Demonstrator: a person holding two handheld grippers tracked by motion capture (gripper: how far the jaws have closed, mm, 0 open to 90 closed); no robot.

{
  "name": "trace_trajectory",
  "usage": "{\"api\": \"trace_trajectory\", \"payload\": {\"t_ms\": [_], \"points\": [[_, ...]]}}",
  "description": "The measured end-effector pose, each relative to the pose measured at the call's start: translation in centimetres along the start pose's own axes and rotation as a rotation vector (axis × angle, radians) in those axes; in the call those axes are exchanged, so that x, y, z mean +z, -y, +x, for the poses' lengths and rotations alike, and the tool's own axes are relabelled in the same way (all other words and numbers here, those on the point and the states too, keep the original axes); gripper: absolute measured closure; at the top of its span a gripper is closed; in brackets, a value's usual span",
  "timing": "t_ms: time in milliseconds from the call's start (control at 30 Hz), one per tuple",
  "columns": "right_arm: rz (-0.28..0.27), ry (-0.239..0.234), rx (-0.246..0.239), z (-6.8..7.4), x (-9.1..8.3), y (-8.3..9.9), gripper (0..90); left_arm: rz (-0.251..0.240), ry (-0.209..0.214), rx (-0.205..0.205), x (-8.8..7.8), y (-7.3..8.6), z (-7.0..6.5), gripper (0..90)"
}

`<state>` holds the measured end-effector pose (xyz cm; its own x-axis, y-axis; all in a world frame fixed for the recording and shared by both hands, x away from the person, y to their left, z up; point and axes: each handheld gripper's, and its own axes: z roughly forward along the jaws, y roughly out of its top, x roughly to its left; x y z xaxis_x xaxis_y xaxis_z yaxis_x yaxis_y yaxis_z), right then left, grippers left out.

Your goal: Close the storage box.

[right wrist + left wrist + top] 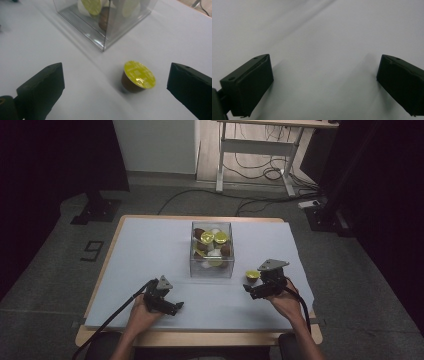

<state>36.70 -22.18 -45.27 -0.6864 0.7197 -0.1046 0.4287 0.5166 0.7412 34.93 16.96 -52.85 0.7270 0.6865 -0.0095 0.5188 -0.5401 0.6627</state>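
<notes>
Lying between the open right tool (113,87), a capsule (138,76).

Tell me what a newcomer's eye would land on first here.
A clear box of yellow-lidded and brown capsules stands mid-table. One brown capsule with a yellow lid sits alone on the white cloth beside it, before the open right claw. The left claw, also open, rests near the table's front edge.
</notes>
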Motion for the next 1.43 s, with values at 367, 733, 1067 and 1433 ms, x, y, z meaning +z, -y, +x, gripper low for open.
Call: {"api": "trace_trajectory", "payload": {"t_ms": [367,733,1067,1433], "points": [[0.037,0.026,0.029,-0.7,1.2,2.8,0.0,0.001,-0.001,0.0,0.0,0.0,0.0,0.2],[0.063,0.017,0.09,-1.0,3.0,5.3,0.0,0.001,0.0,0.0,0.0,0.0,0.0,0.1],[0.076,0.01,0.107,-0.9,4.4,6.9,0.0,0.0,0.0,-0.001,0.0,0.0,0.0,0.2],[0.048,-0.006,0.141,-1.1,4.4,7.5,0.0,0.002,0.0,0.001,0.0,0.0,0.0,0.1]]}}
